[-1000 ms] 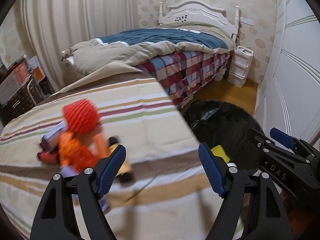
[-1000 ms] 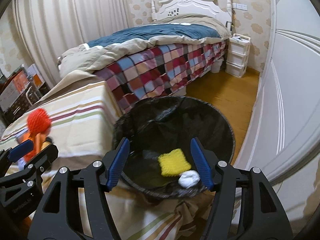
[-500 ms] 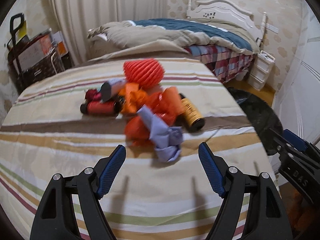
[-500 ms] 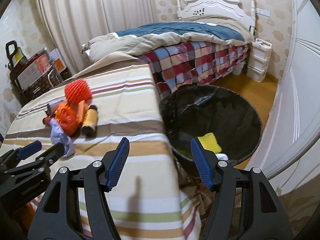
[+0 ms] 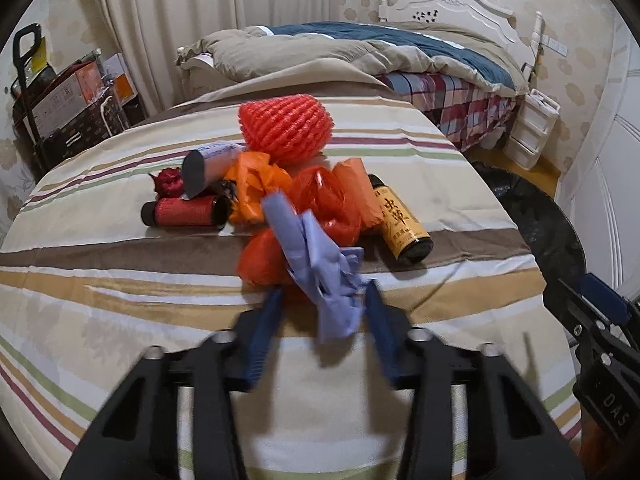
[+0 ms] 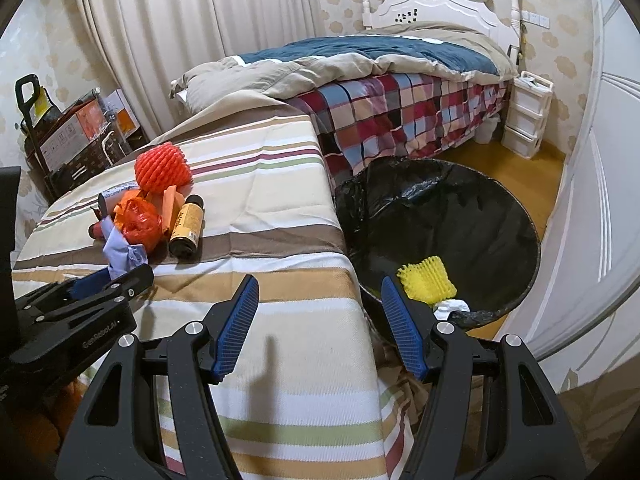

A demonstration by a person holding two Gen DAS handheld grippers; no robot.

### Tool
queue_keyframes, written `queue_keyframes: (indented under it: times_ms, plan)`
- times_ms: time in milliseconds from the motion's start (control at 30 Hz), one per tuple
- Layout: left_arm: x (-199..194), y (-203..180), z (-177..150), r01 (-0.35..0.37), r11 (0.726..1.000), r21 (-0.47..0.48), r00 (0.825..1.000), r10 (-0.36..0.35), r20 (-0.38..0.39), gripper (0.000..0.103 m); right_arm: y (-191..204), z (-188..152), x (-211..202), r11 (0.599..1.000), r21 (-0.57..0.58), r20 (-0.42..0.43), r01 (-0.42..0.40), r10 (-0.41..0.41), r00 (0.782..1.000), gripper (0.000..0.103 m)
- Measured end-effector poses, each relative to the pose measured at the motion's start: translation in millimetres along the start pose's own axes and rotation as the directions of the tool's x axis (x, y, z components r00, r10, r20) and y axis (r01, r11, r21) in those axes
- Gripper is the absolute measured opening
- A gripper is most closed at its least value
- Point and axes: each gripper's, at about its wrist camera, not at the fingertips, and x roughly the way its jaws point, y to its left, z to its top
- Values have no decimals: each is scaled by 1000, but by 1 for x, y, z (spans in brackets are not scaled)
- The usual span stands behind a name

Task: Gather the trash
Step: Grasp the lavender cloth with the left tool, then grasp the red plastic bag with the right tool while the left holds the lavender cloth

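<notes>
A heap of trash lies on the striped tablecloth (image 5: 120, 312): a crumpled purple glove (image 5: 320, 264), orange plastic bags (image 5: 320, 196), a red foam net ball (image 5: 286, 128), a yellow-labelled bottle (image 5: 402, 226), a red can (image 5: 184, 212). My left gripper (image 5: 324, 312) is open, its blue fingers on either side of the glove's near end. The heap also shows in the right wrist view (image 6: 144, 216). My right gripper (image 6: 320, 316) is open and empty over the table's right edge, beside the black-lined trash bin (image 6: 500, 216) holding a yellow foam net (image 6: 426, 284) and white paper (image 6: 450, 306).
A bed with a plaid sheet (image 6: 400, 120) stands behind the table and bin. A white drawer unit (image 6: 524, 120) is by the headboard. Boxes and a cart (image 5: 60, 112) stand at the far left. White wardrobe doors (image 6: 592, 160) line the right.
My left gripper has swung from the bin side to the trash heap and moved in around the purple glove, its jaws narrower. My right gripper has drawn back from over the bin to the table's edge.
</notes>
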Motion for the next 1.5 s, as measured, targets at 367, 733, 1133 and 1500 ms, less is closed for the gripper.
queue_keyframes:
  times_ms: [367, 733, 1133, 1500]
  plan:
    - [-23, 12, -14, 57, 998, 20, 998, -58, 27, 20, 11, 3, 5, 1000, -19, -10, -24, 24, 1000, 62]
    - [-39, 45, -23, 44, 999, -4, 998, -44, 52, 20, 43, 0, 8, 995, -75, -31, -62, 60, 998, 62]
    - [-43, 85, -27, 8, 998, -57, 998, -5, 58, 20, 78, -1, 9, 984, -135, -52, -113, 106, 993, 62]
    - [-43, 131, -29, -62, 990, -128, 996, 69, 57, 20, 134, 6, 15, 957, -216, -68, -195, 185, 980, 71]
